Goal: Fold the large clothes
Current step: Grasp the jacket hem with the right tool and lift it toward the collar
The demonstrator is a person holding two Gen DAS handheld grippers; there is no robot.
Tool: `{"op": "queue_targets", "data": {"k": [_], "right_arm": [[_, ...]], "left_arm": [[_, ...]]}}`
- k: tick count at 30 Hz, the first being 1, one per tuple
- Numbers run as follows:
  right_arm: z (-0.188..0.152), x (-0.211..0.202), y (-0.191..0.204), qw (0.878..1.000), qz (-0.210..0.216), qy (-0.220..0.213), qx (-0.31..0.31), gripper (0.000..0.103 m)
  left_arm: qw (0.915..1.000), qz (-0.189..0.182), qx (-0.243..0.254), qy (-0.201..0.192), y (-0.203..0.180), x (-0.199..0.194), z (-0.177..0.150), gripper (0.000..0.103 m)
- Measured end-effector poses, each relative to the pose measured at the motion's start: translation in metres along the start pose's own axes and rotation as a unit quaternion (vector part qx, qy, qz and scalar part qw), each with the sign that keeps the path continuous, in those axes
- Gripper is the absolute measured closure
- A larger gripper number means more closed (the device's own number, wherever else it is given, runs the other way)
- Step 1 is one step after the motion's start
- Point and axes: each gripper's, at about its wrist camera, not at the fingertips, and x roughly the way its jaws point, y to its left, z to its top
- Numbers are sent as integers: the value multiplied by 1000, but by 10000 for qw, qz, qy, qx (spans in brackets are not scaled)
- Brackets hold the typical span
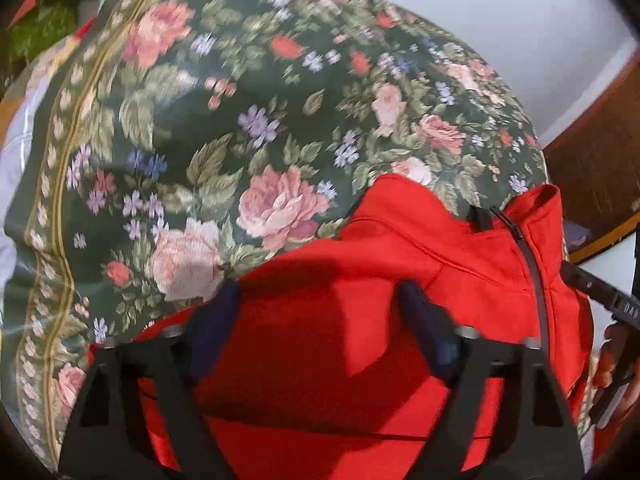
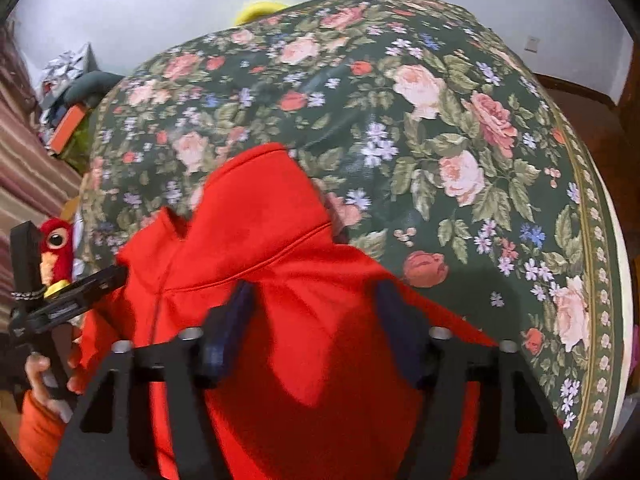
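A red zip-up jacket lies on a table covered by a dark green floral cloth. Its black zipper and collar are at the right in the left wrist view. My left gripper is open, its fingers spread above the red fabric and holding nothing. In the right wrist view the jacket fills the lower middle, with the floral cloth beyond it. My right gripper is open over the jacket, empty. Each gripper shows at the edge of the other's view.
A red plush parrot sits left of the table. Cluttered items and a striped fabric lie at the far left. A wooden bed frame or furniture edge stands at the right, with a white wall behind.
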Motion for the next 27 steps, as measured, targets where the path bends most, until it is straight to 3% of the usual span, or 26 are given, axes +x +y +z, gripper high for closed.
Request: {"op": "queue_targets", "data": {"k": [1,3,5,6,9,17,21,27], "right_arm": [[-2,-3,3,10000,7,-35,-70,60],[-6,-6,9,9998,-2,-82,-192,72],[-9,-12,14,9996,14,-108,-248,91],[-11,-14,16,9995,-19,-108,-285,93],[-17,-28,20,9994,100,-119,-304,98],[-45,-87,45,9979,324,-334,-451,101],[-62,-113,56,9958,400,-476,-667,101],[-75,-122,65,9933,18,-544,-1021,100]], "left_arm": [[9999,-57,56,-71,-5,-3,-1,56],[9998,9,129,-145,-14,-7,-3,71],[9994,108,282,-146,-23,-8,-4,86],[9990,186,383,-146,-27,-10,-5,100],[9980,319,514,-164,-34,-24,-8,103],[9961,96,797,-359,-43,-93,-28,103],[9946,-248,859,-522,-49,-128,-48,103],[9897,-404,1307,-416,-68,-154,-75,103]]}}
